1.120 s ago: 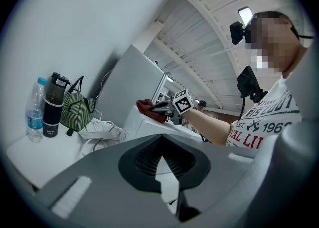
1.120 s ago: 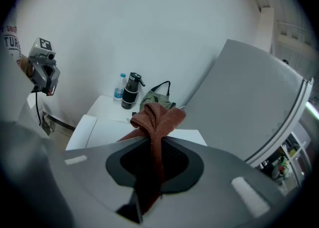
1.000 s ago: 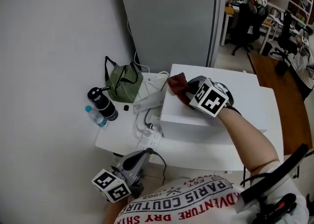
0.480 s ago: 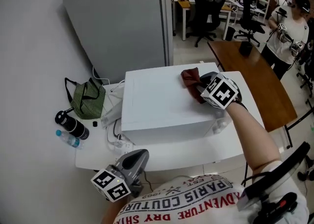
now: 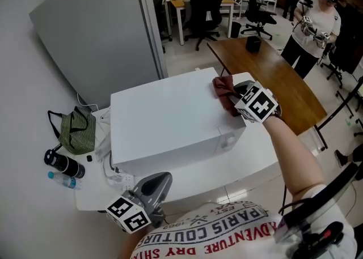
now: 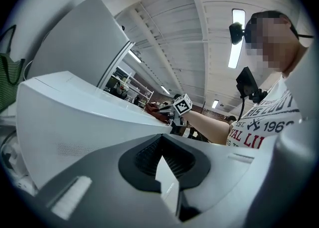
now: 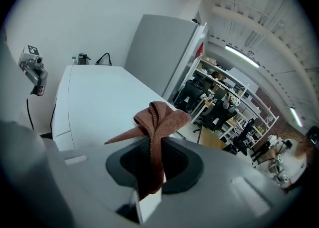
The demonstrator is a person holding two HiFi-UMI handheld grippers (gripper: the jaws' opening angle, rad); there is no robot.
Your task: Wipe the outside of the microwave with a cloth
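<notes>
A white microwave (image 5: 164, 122) stands on a white table (image 5: 249, 167). My right gripper (image 5: 231, 98) is shut on a reddish-brown cloth (image 5: 223, 89) that rests on the microwave's top at its far right corner. In the right gripper view the cloth (image 7: 157, 127) bunches up from between the jaws, with the white microwave top (image 7: 97, 95) stretching beyond. My left gripper (image 5: 153, 187) hangs low by the table's front edge, jaws shut with nothing between them. Its view looks up past the microwave's side (image 6: 75, 122) to the right gripper (image 6: 169, 114).
Left of the microwave lie a green striped bag (image 5: 76, 130), a black flask (image 5: 63, 164), a water bottle (image 5: 62, 181) and cables (image 5: 116, 175). A grey cabinet (image 5: 102, 37) stands behind. A brown desk (image 5: 272, 76), office chairs and a person (image 5: 315, 25) are at the right.
The right gripper has drawn the cloth across the microwave's top toward its right edge. The head view has swung, so the scene shifted left. The left gripper stayed put.
</notes>
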